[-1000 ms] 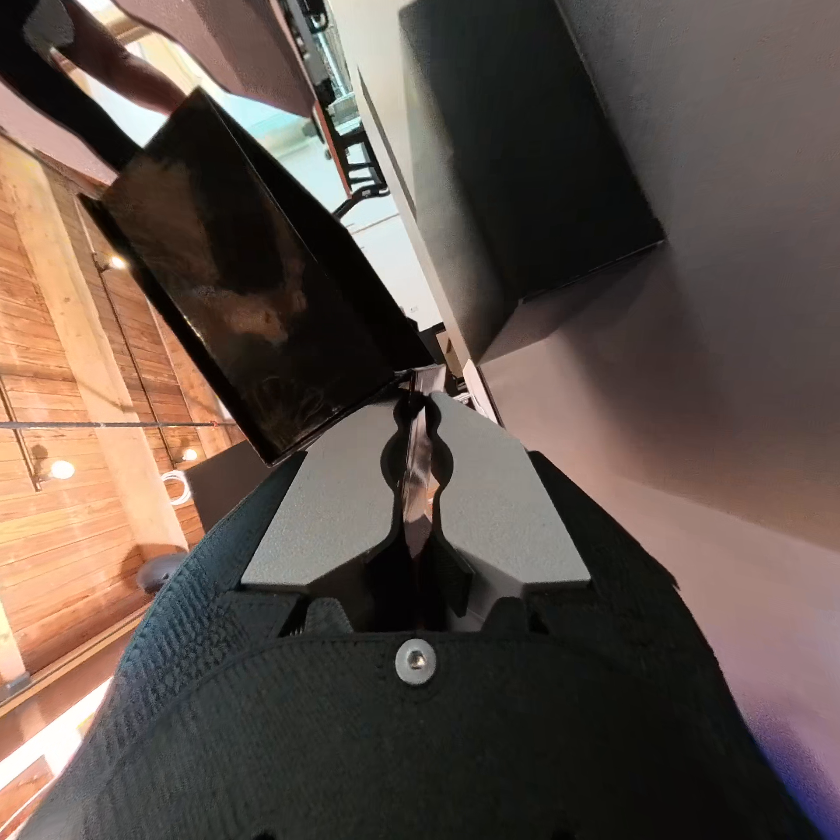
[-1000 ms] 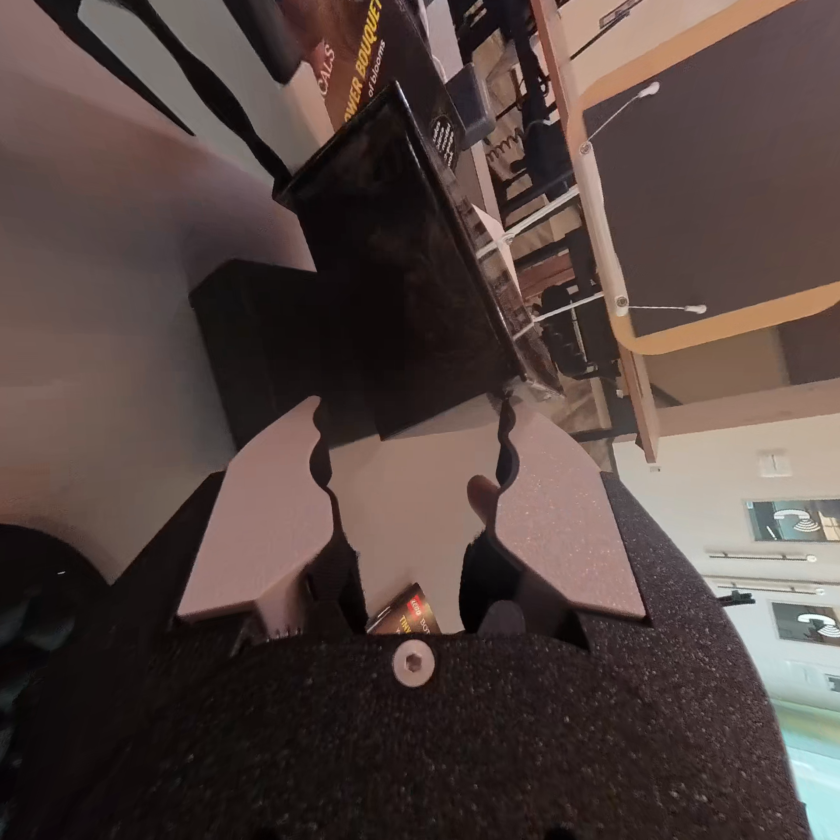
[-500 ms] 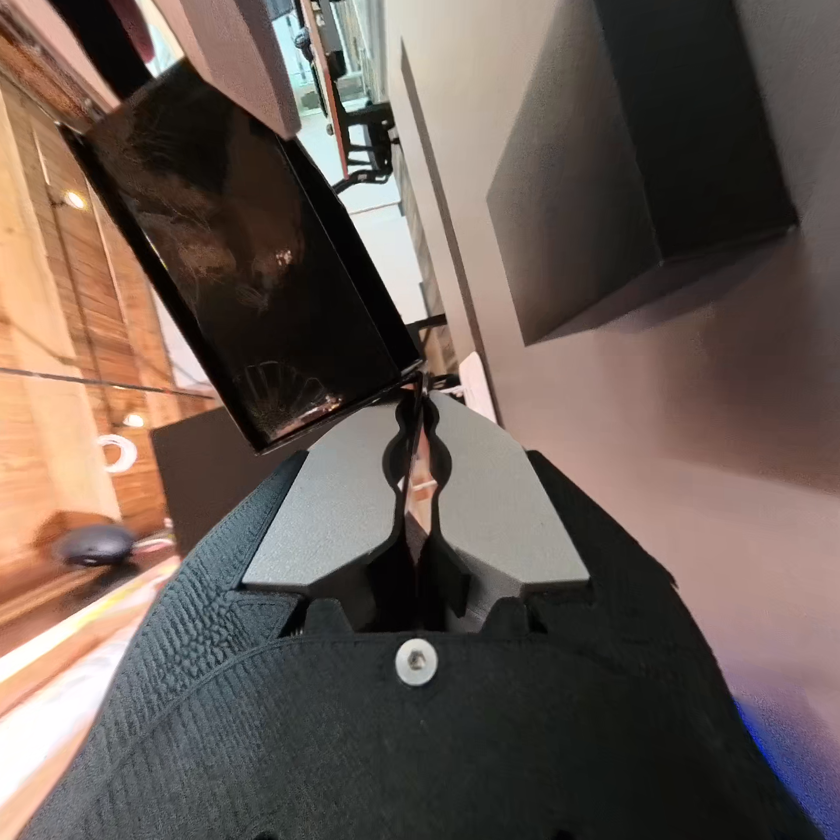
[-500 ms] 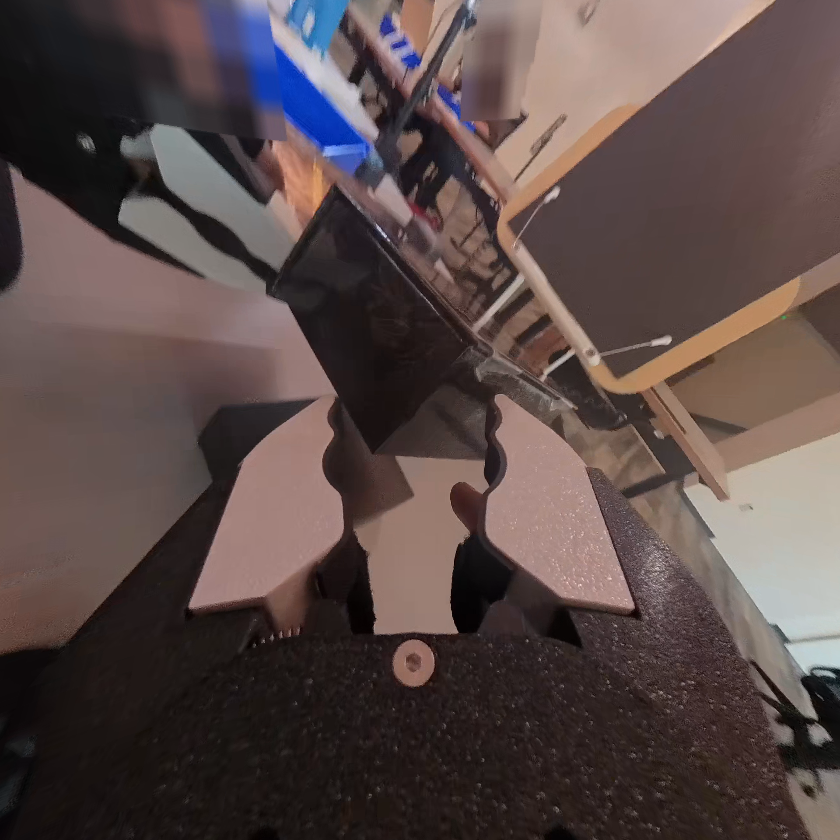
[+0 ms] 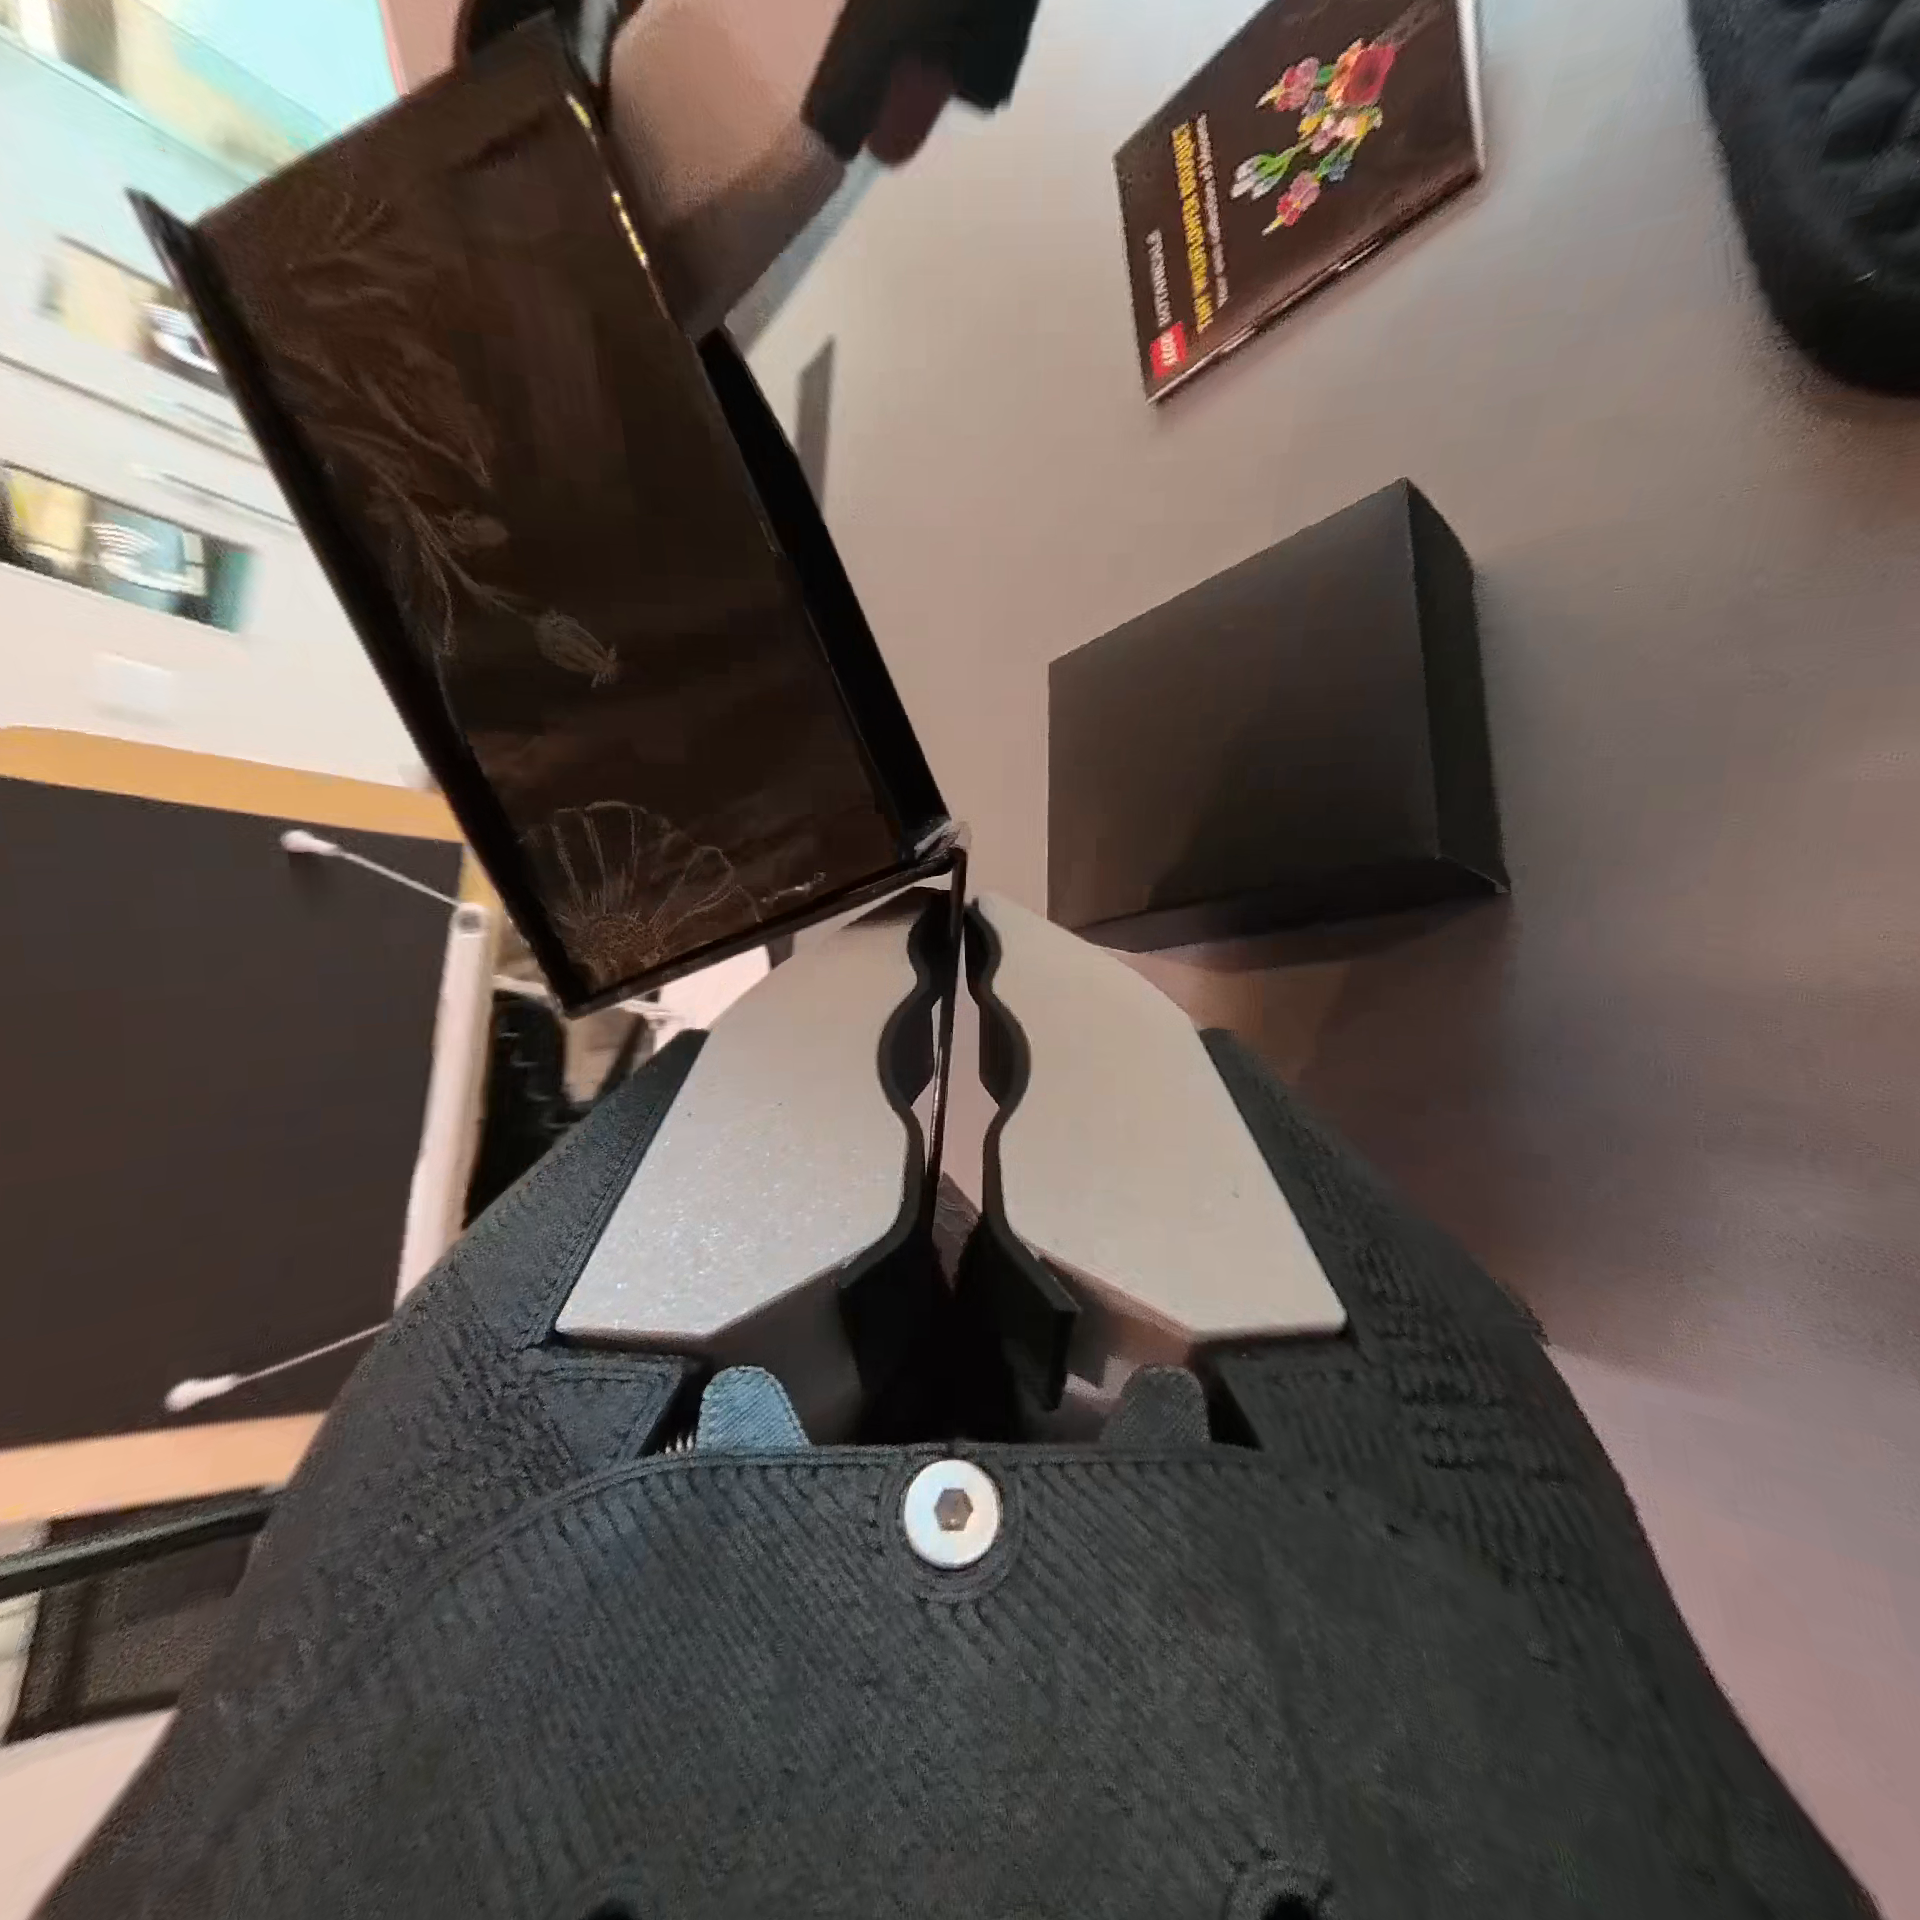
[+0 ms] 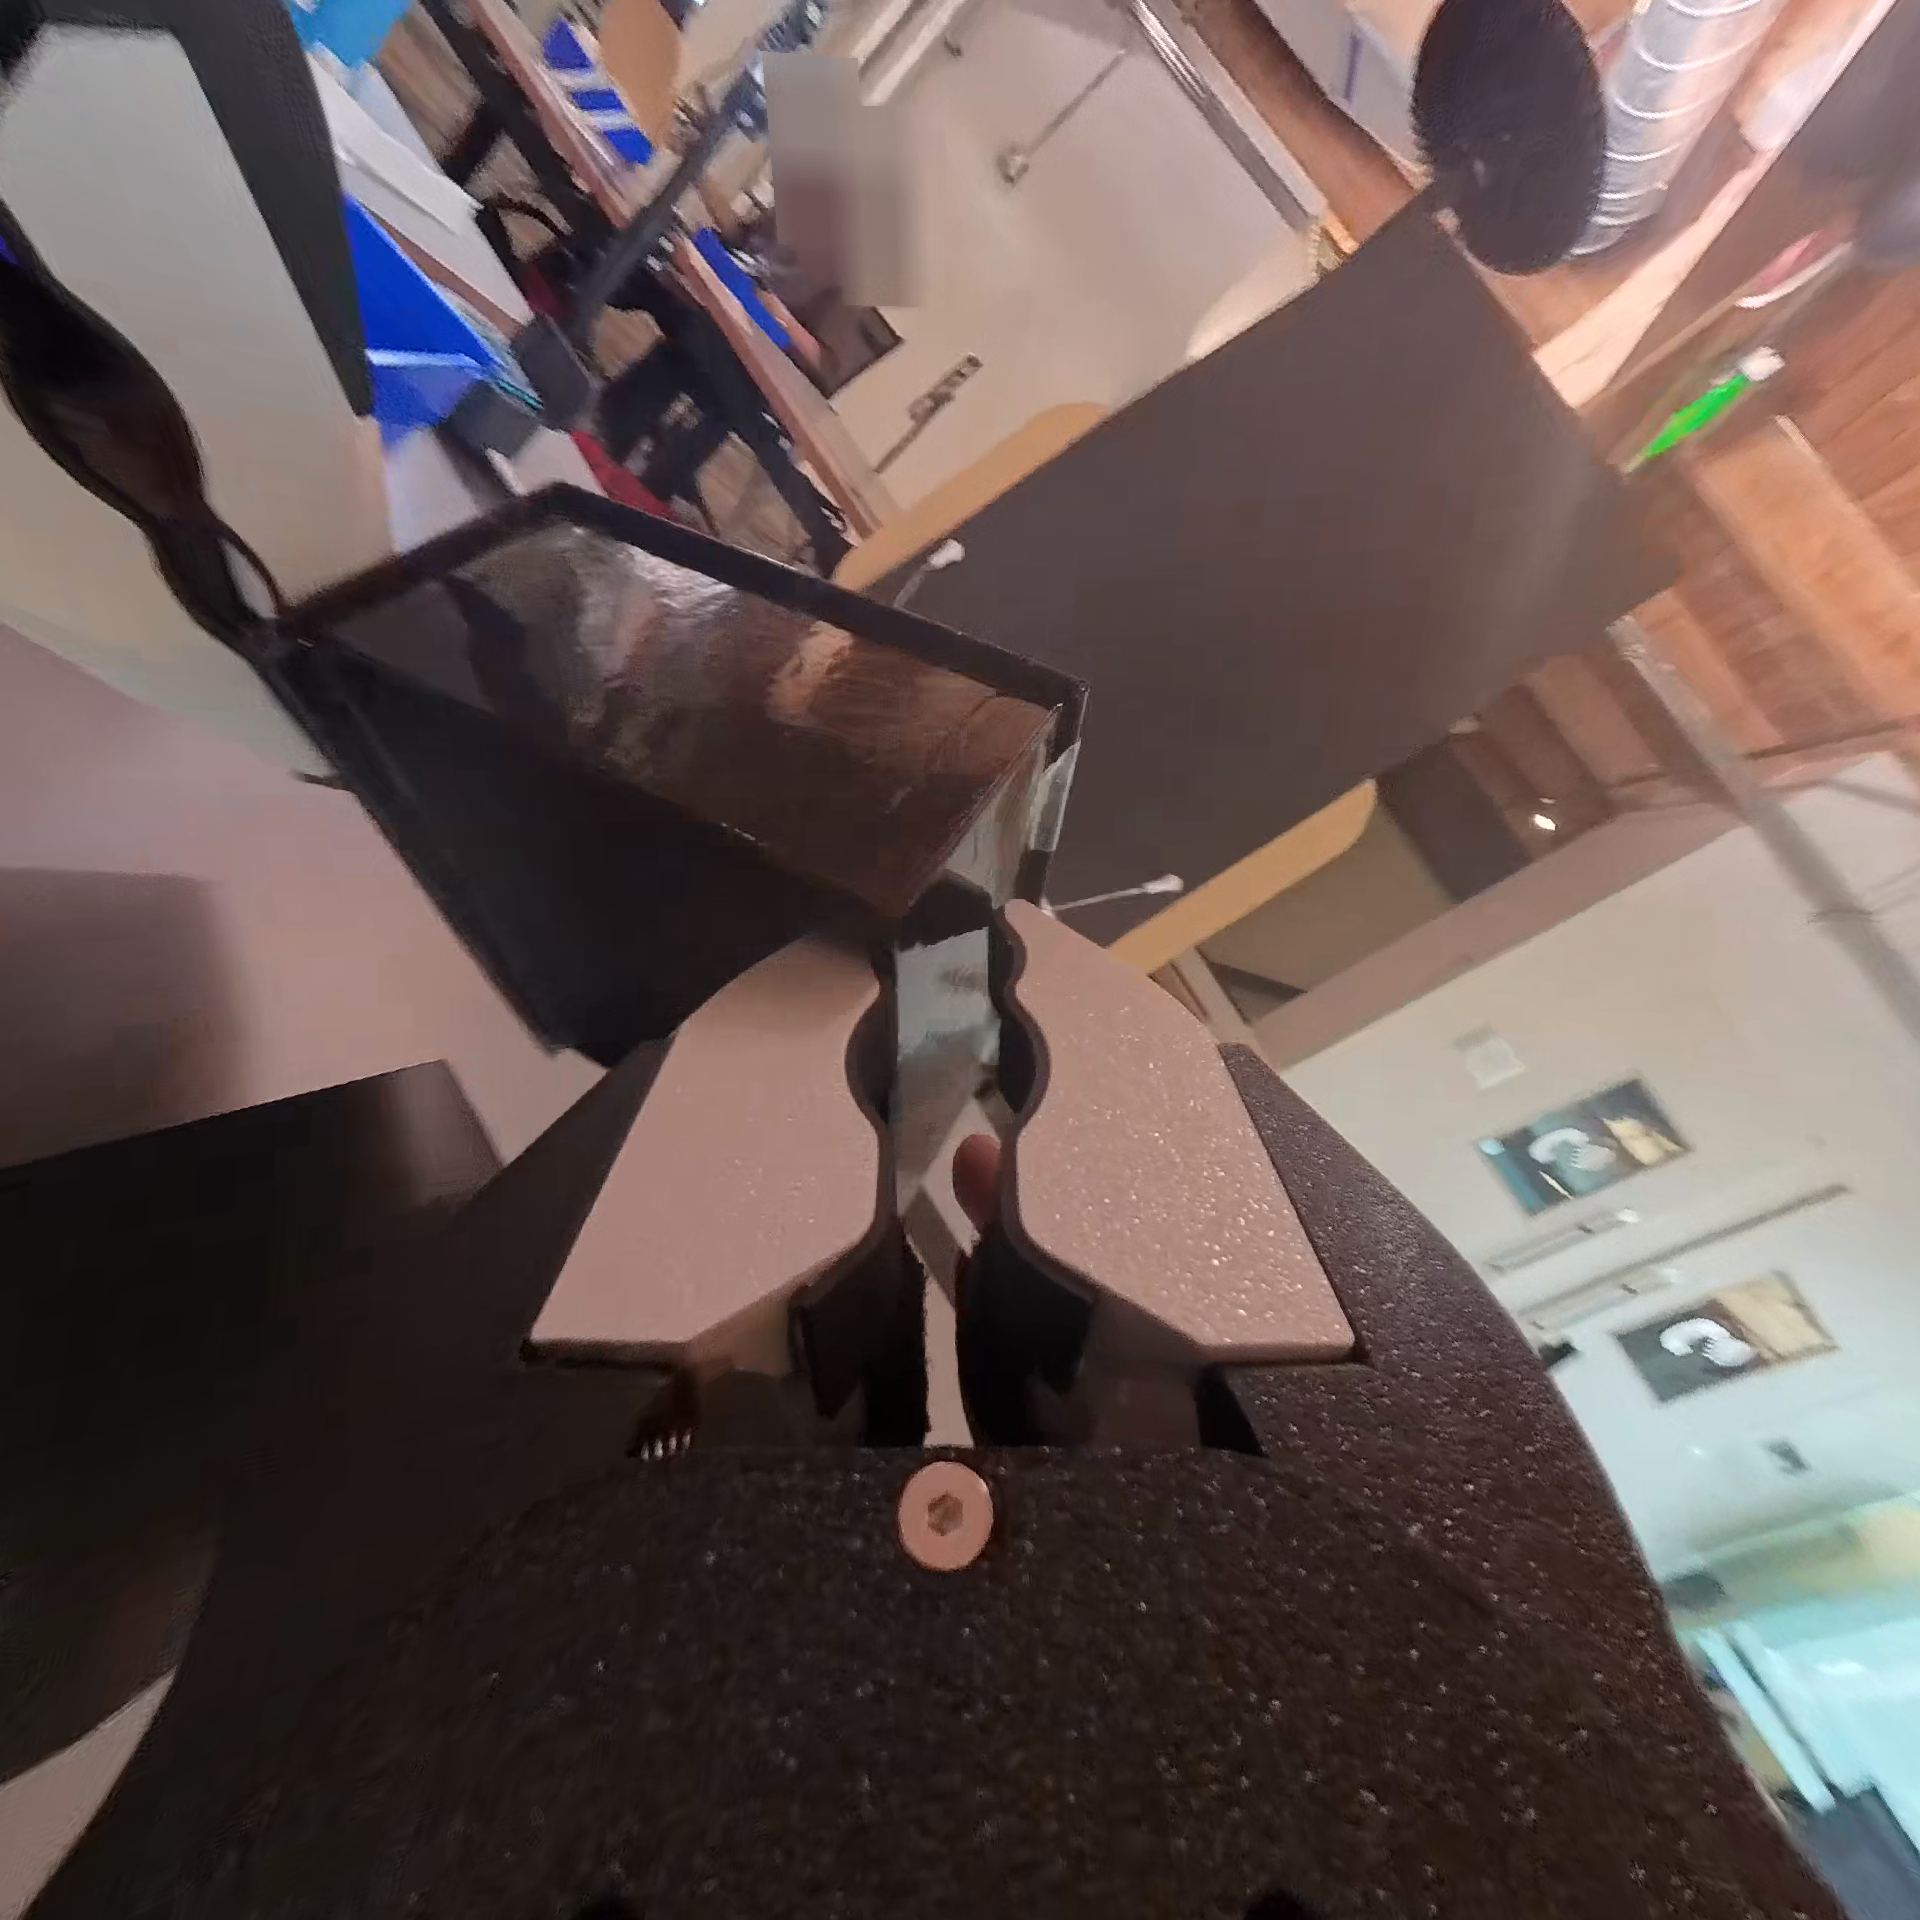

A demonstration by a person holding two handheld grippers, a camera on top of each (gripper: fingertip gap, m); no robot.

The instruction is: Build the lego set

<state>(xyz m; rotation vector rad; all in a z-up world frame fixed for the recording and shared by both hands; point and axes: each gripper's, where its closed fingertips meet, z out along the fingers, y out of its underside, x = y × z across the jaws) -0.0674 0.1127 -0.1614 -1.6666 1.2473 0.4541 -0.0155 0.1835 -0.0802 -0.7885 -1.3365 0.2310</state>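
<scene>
A glossy black lego box (image 5: 540, 582) with faint flower drawings hangs in the air, tilted, between both grippers. My left gripper (image 5: 951, 920) is shut on a thin flap (image 5: 943, 1039) at the box's corner. In the right wrist view the box (image 6: 675, 727) shows its other end. My right gripper (image 6: 992, 925) has its jaws drawn close on a shiny flap (image 6: 940, 997) at that end. The left gripper's white finger (image 6: 156, 260) shows at the far corner. A dark blurred shape (image 5: 914, 73), probably the right gripper, is behind the box top.
A smaller plain black box (image 5: 1268, 727) lies on the pale table (image 5: 1662, 1039), also seen at lower left in the right wrist view (image 6: 208, 1195). An instruction booklet (image 5: 1299, 177) with a flower picture lies beyond it. A black textured object (image 5: 1829, 156) sits at the table's far corner. The grippers' ends are close to 12 cm from one another. Both grippers' tips are roughly 25 cm from the black textured object (image 5: 1829, 156).
My right gripper was open beside the box and has closed on its end flap. My left gripper stayed shut on its flap. Both views swung as the box turned.
</scene>
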